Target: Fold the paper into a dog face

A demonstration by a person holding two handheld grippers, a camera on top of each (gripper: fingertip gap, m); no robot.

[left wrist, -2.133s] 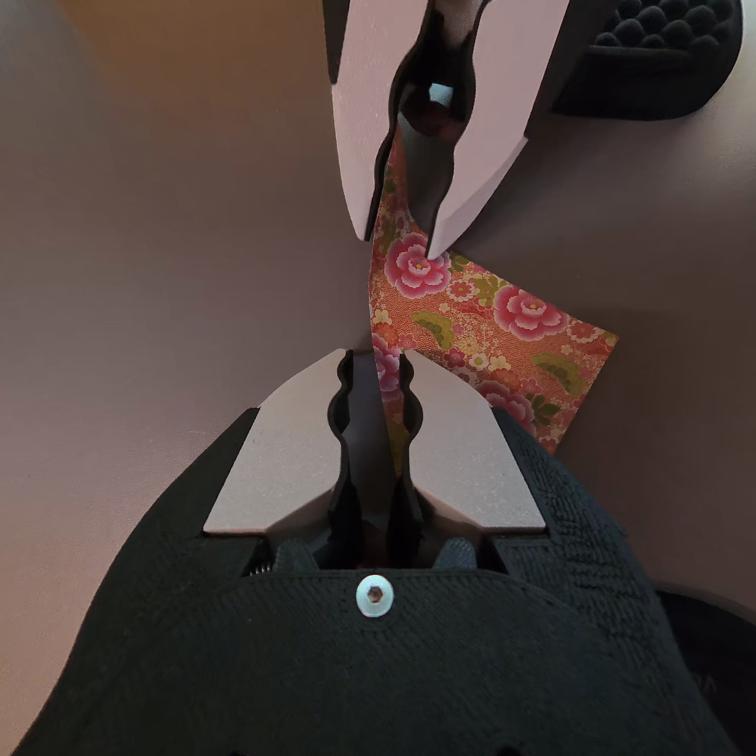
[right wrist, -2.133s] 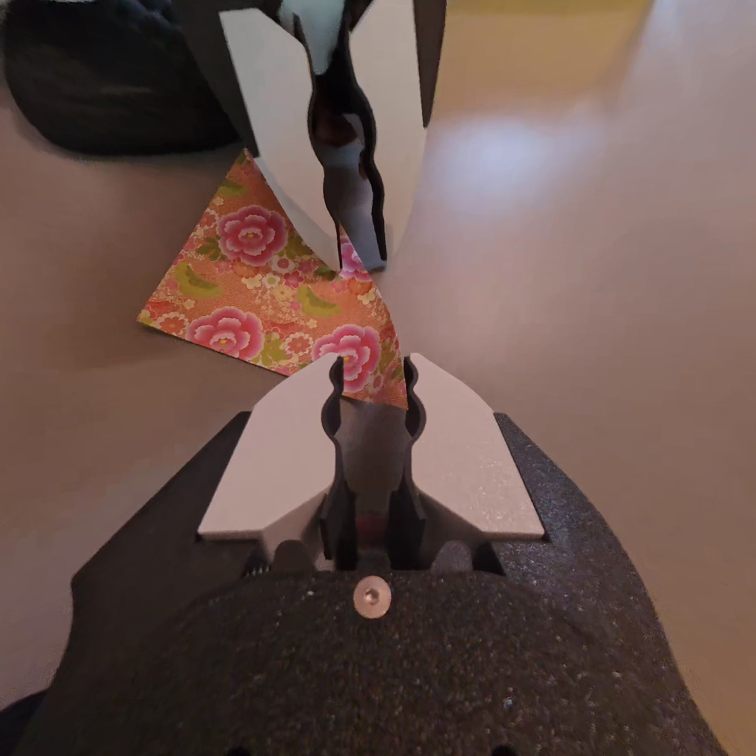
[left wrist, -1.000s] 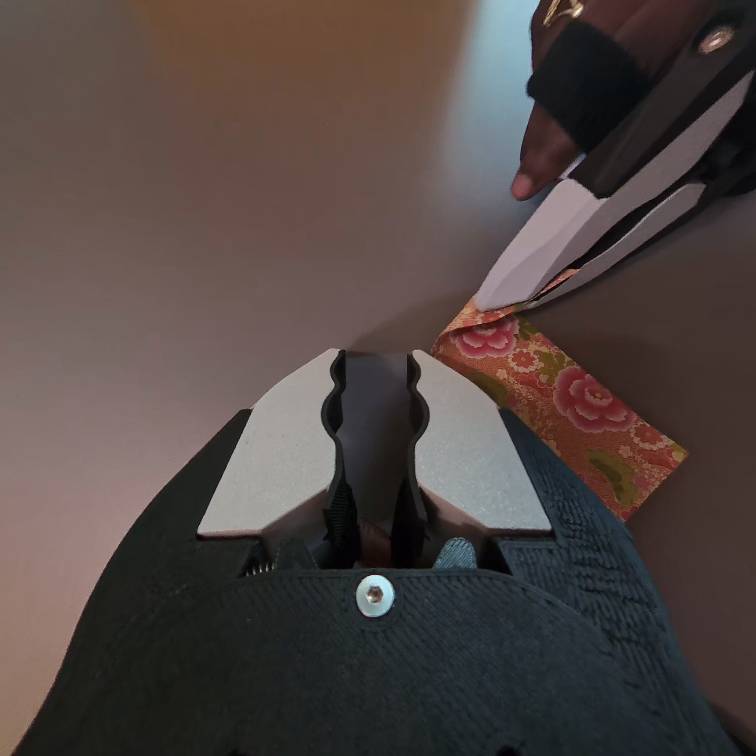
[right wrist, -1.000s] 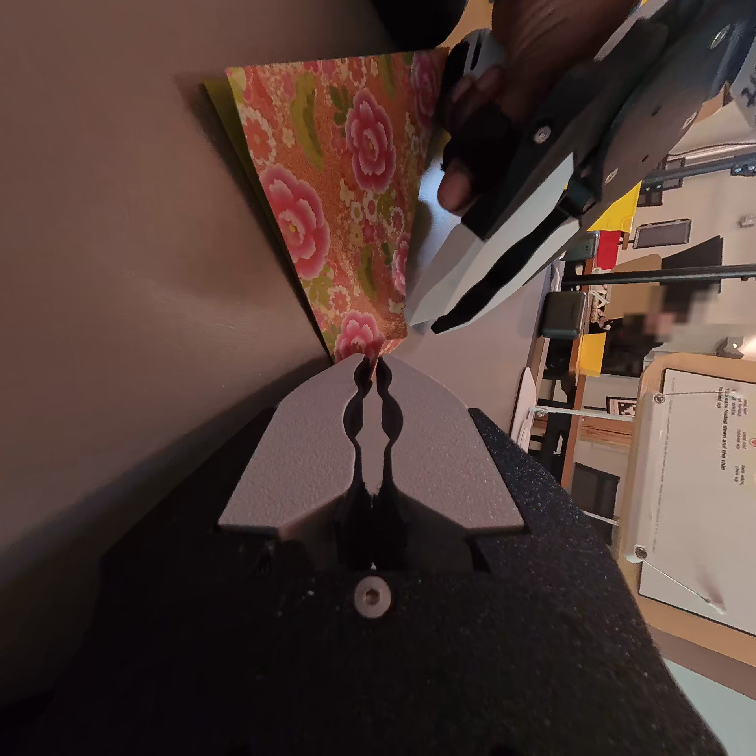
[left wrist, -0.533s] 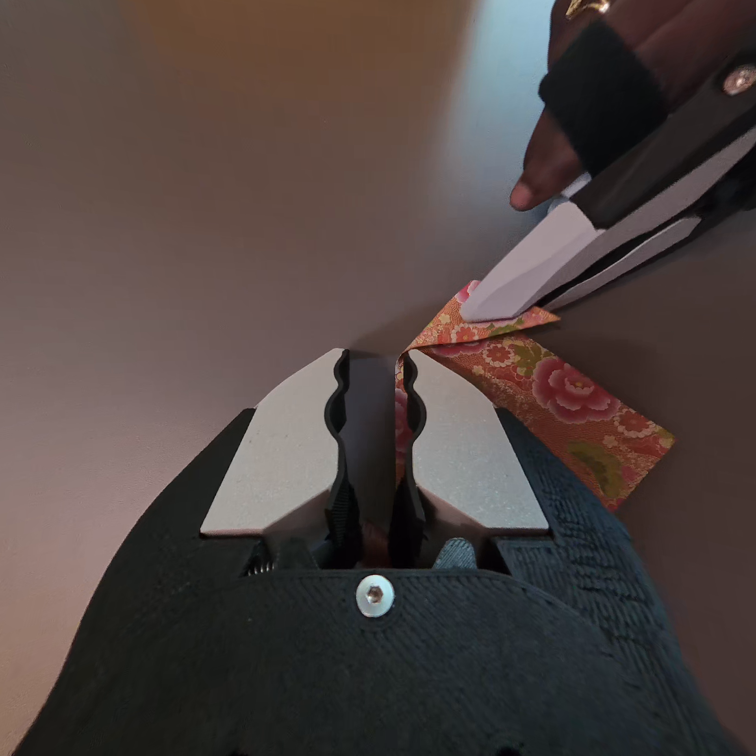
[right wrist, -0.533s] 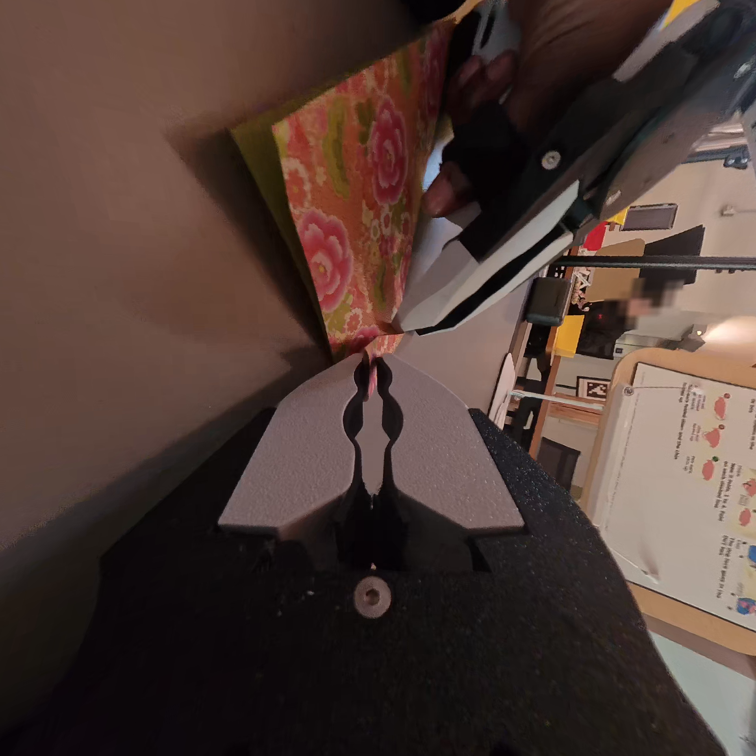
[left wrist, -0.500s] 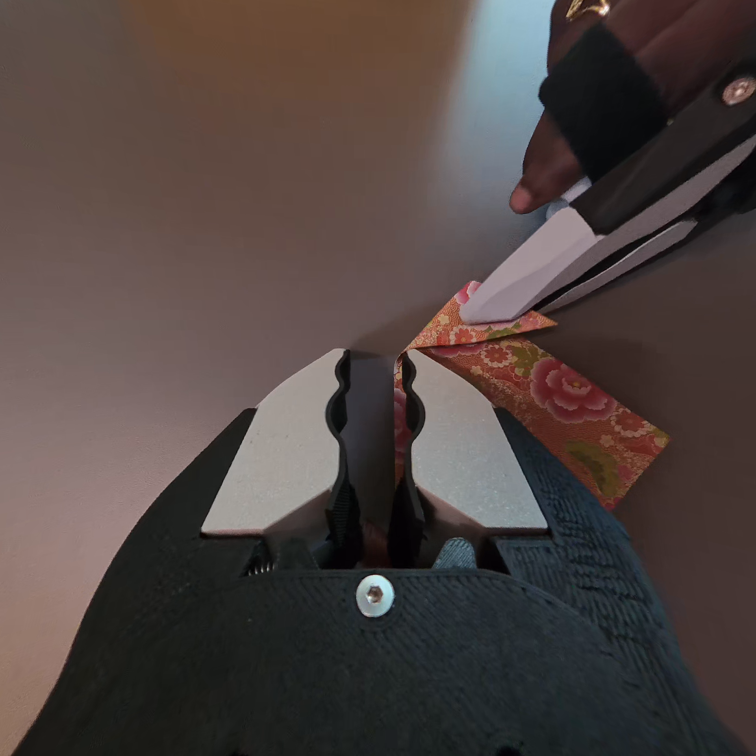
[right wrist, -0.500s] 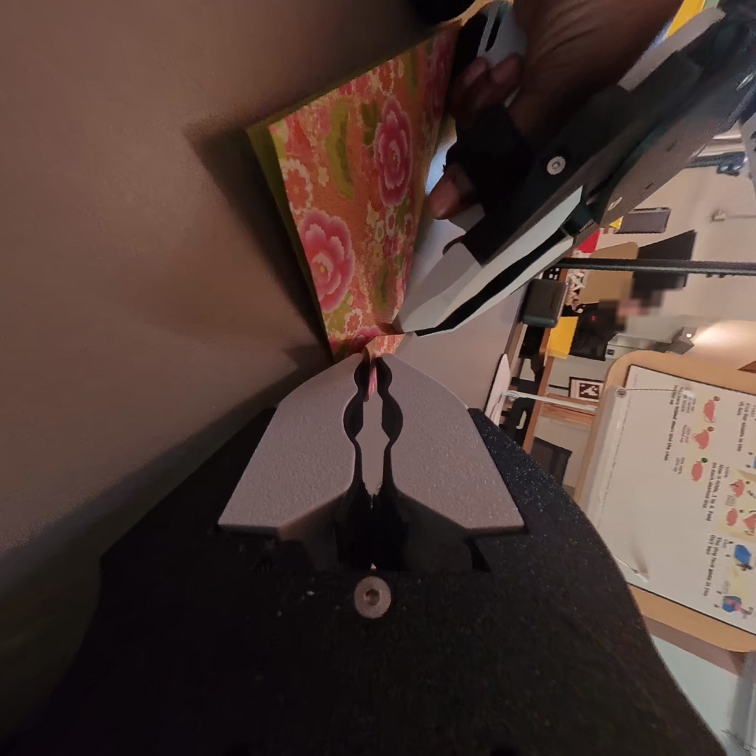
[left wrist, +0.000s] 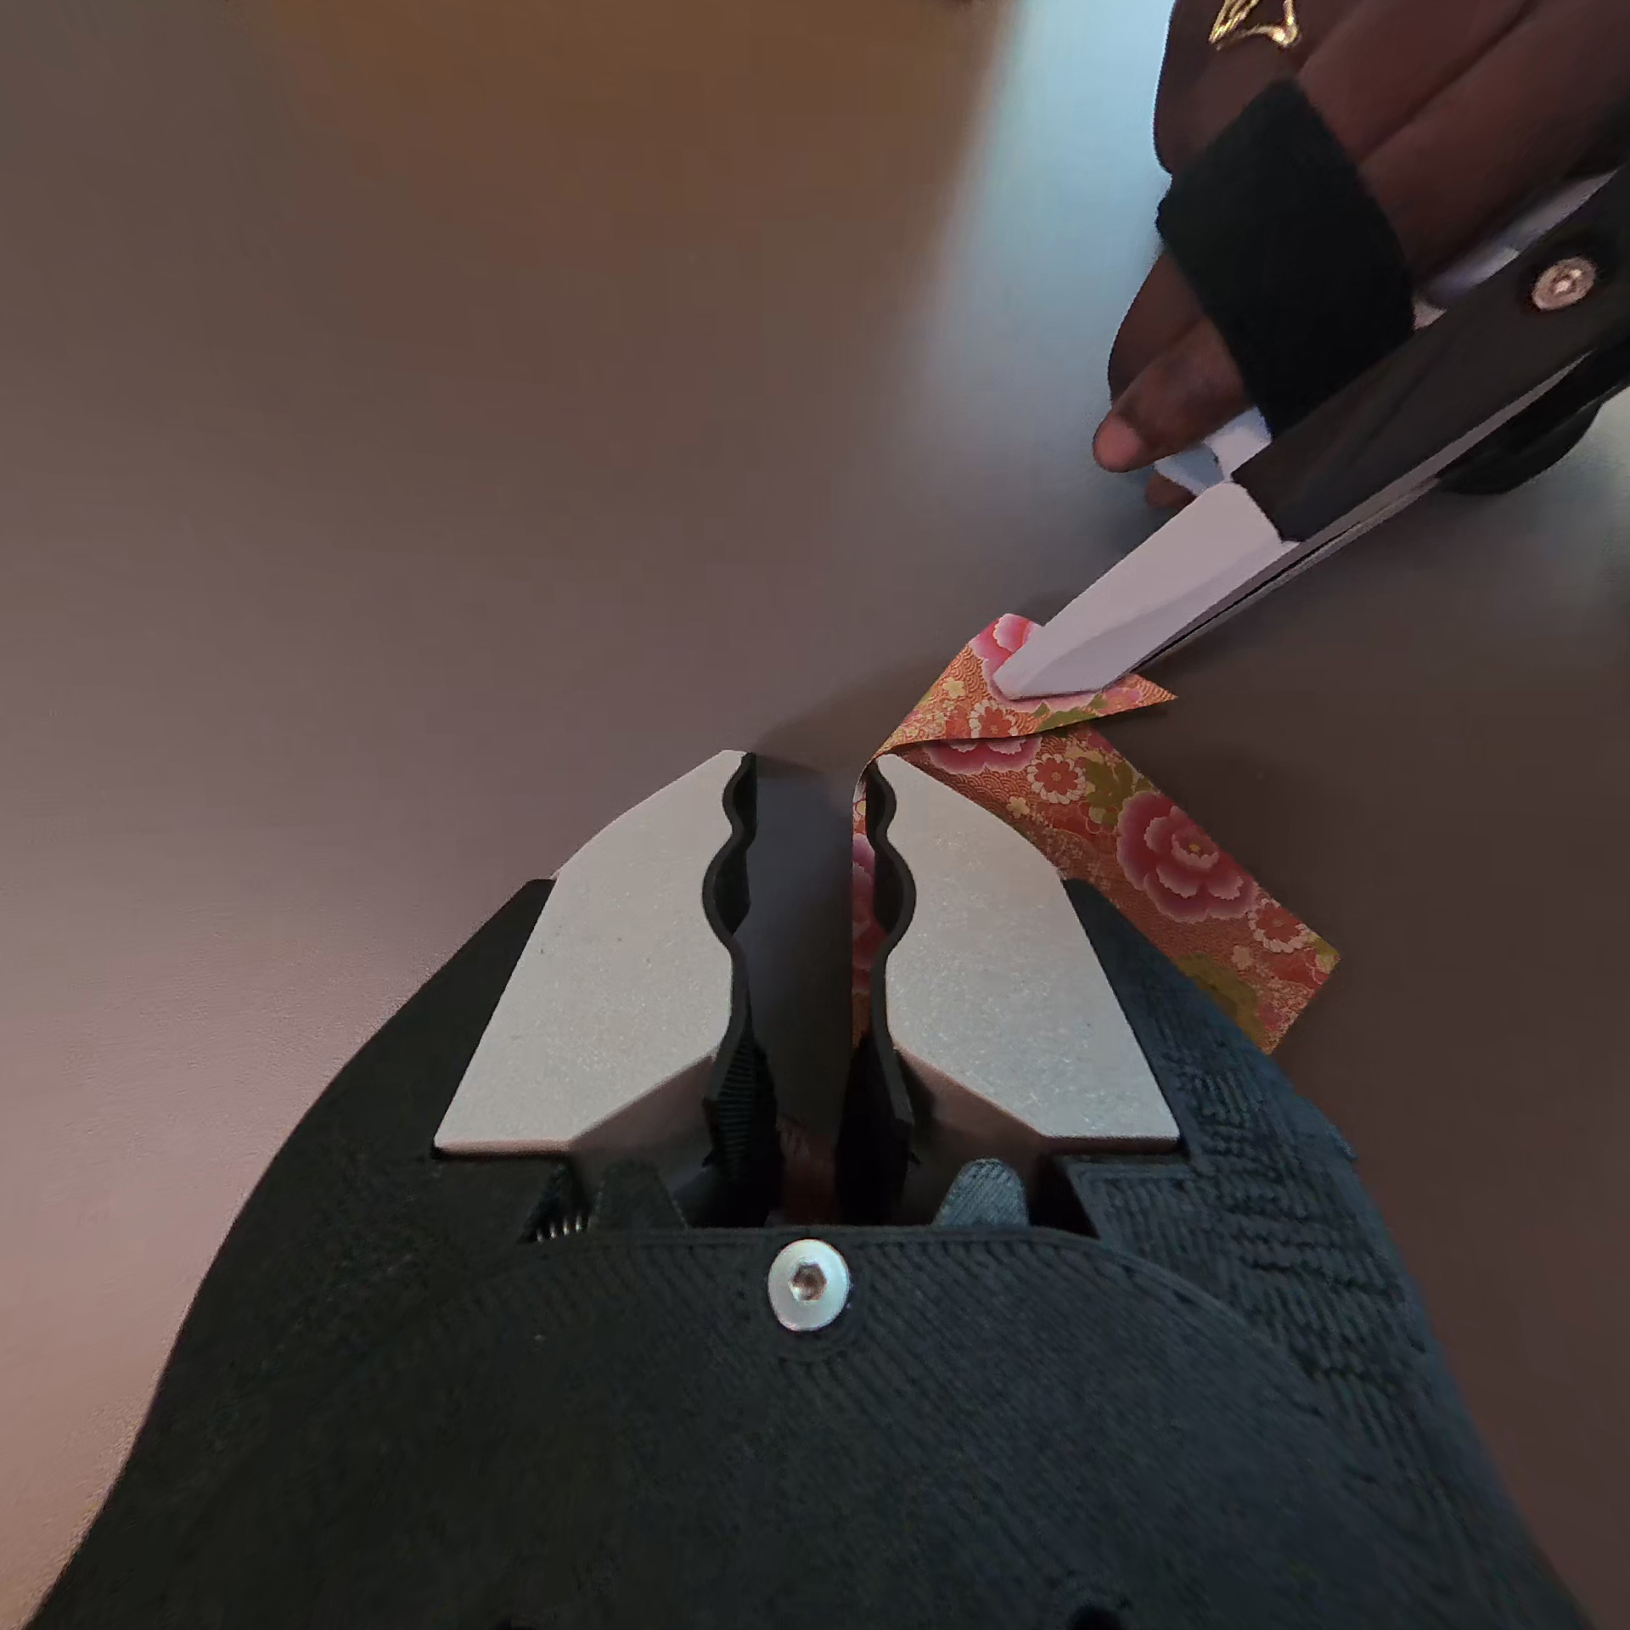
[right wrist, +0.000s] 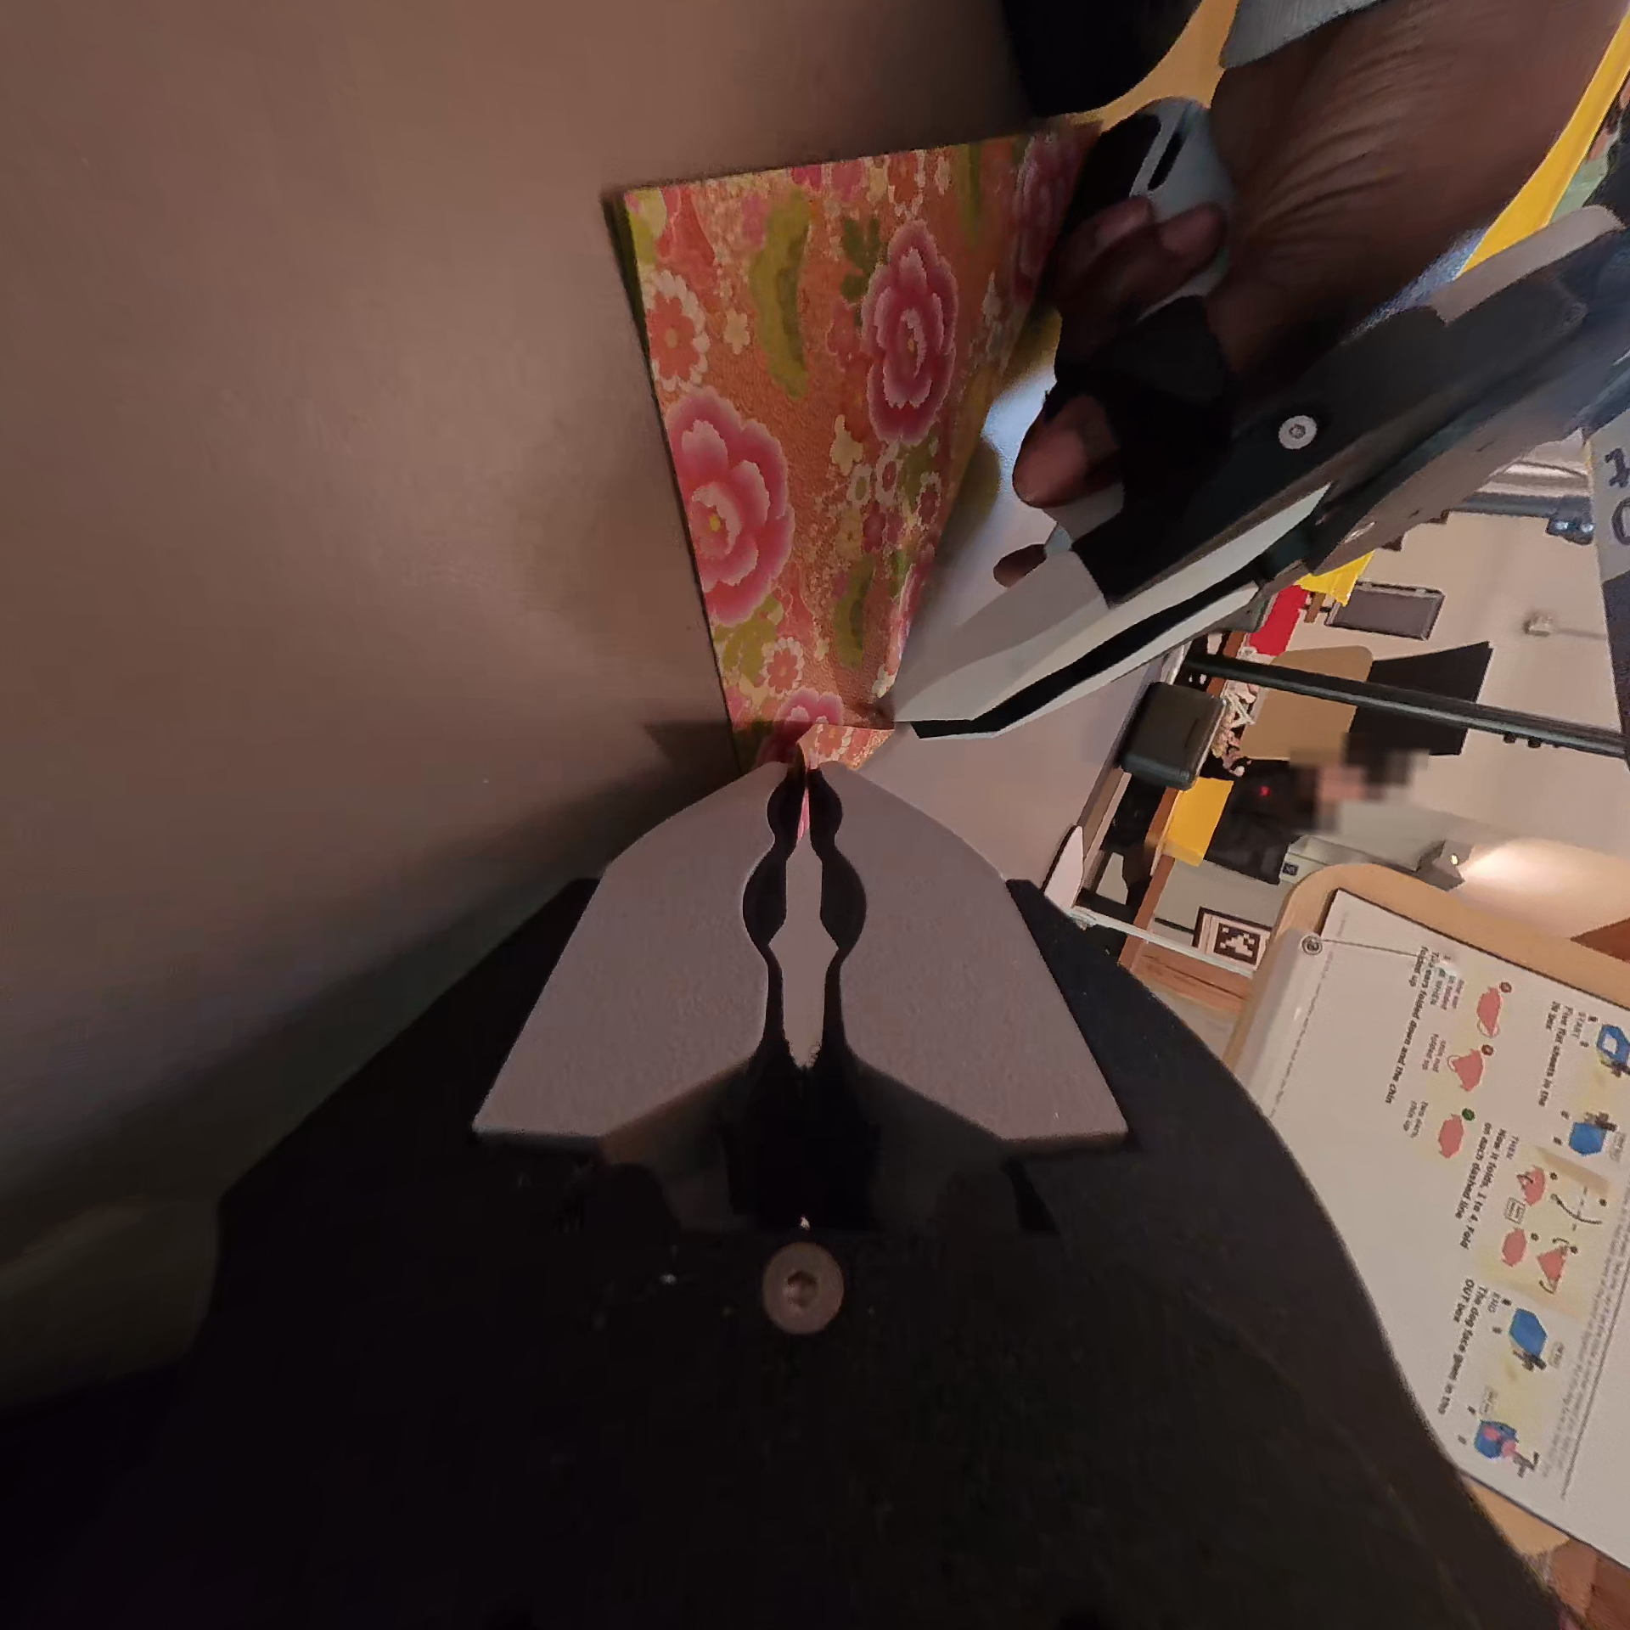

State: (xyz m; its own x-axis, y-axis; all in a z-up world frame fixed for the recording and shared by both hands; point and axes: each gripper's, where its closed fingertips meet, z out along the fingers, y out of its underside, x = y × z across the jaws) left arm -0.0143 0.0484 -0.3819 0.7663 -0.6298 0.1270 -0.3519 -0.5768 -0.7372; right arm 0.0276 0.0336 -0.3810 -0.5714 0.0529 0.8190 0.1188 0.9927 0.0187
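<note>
The floral orange-and-pink paper [left wrist: 1147, 864] is folded and lies on the brown table [left wrist: 441, 441]. My left gripper [left wrist: 807, 767] is open. One edge of the paper stands between its fingers, against the inner face of the right one. My right gripper [left wrist: 1014, 684] comes in from the upper right and is shut on a corner of the paper, which it holds bent over the rest of the sheet. In the right wrist view the right gripper [right wrist: 801, 774] pinches that corner, the paper [right wrist: 794, 423] spreads beyond it, and the left gripper [right wrist: 917, 719] is close beside the paper.
A person's hand [left wrist: 1235, 309] with a black finger strap holds the right gripper. Past the table edge, the right wrist view shows a board with an instruction sheet [right wrist: 1455, 1147], plus shelves and stands farther off. Left tips to right tips: about 5 cm.
My right gripper has shut on a paper corner and bent it over the sheet. My left gripper stayed open with the paper edge between its fingers. The last half second shows little movement.
</note>
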